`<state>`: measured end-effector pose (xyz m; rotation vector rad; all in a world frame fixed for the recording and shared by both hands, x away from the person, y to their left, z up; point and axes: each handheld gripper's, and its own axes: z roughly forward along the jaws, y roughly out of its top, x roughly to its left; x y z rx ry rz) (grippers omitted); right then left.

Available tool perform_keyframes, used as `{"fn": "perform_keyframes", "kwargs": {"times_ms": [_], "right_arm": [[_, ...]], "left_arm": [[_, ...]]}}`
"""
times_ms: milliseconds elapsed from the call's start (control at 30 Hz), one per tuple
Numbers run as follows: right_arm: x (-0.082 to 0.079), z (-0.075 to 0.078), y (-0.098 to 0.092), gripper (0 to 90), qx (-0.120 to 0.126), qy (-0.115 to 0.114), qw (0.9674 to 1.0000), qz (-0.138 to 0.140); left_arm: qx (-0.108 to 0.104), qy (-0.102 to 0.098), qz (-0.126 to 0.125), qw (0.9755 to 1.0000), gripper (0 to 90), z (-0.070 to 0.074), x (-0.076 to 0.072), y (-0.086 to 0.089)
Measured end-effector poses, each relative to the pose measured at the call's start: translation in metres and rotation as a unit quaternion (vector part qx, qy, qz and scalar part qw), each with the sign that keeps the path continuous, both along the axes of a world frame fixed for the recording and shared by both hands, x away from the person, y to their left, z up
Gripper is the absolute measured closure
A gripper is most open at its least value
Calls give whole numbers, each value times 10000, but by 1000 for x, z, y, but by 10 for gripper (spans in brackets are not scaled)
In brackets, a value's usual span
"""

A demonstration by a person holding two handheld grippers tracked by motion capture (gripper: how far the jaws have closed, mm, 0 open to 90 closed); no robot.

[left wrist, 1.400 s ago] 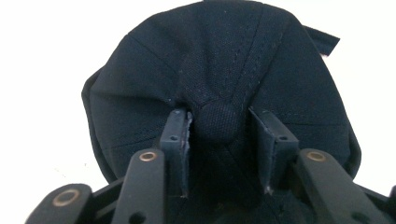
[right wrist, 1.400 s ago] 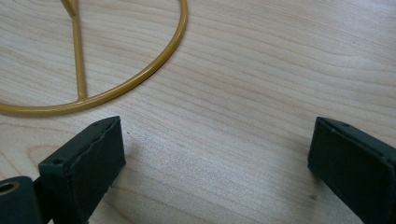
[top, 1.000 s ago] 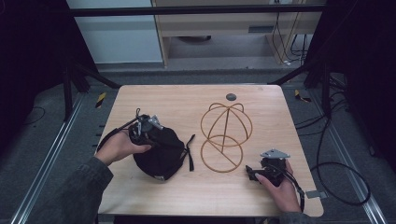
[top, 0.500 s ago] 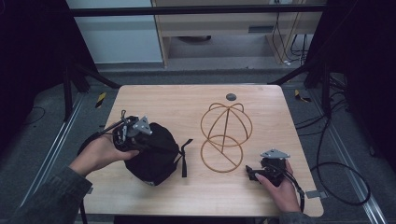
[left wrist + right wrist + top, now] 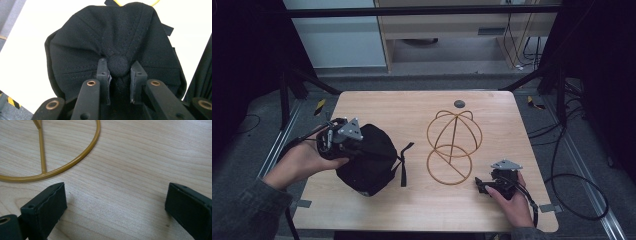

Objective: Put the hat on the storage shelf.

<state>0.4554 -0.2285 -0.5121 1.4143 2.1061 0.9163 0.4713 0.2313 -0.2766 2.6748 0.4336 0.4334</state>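
Left claw (image 5: 119, 75) pinched the cap (image 5: 367, 157) by its top button, at bench (image 5: 412, 107) left. Right claw (image 5: 115, 202) sat wide, idle. Probably bound for the stand (image 5: 453, 145); keep the pinch firm.

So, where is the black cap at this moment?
In the high view the black cap is at the table's left side, left of the gold wire stand, gripped at its top button by the left gripper.

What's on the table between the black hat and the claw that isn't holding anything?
The gold wire hat stand sits between the black hat and the open right claw, as the high view shows. Otherwise it's bare wooden table.
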Motion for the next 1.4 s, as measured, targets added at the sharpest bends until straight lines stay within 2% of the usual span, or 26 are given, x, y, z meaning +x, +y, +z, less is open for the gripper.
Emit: {"fn": "perform_keyframes", "kwargs": {"times_ms": [167,300,867,1067,1200,1267,1400], "right_arm": [[0,0,0,39,-19,-17,10000,-5],[0,0,0,39,-28,-19,10000,-9],[0,0,0,39,-21,-13,10000,-12],[0,0,0,39,-32,-14,10000,-5],[0,0,0,39,-2,5,10000,-16],[0,0,0,39,-31,-13,10000,-5],[0,-1,0,39,-45,-25,10000,-2]], "left_arm": [[-48,-201,-57,9998,741,24,-7,0],[-35,-285,-102,9995,741,34,-8,-2],[-66,-409,-197,9989,742,49,-9,-8],[-322,-451,-280,9981,742,59,-10,-10],[-396,-552,-367,9970,742,70,-14,-14],[-519,-602,-376,9961,742,78,-16,-17],[-526,-659,-419,9956,742,85,-17,-21]]}}
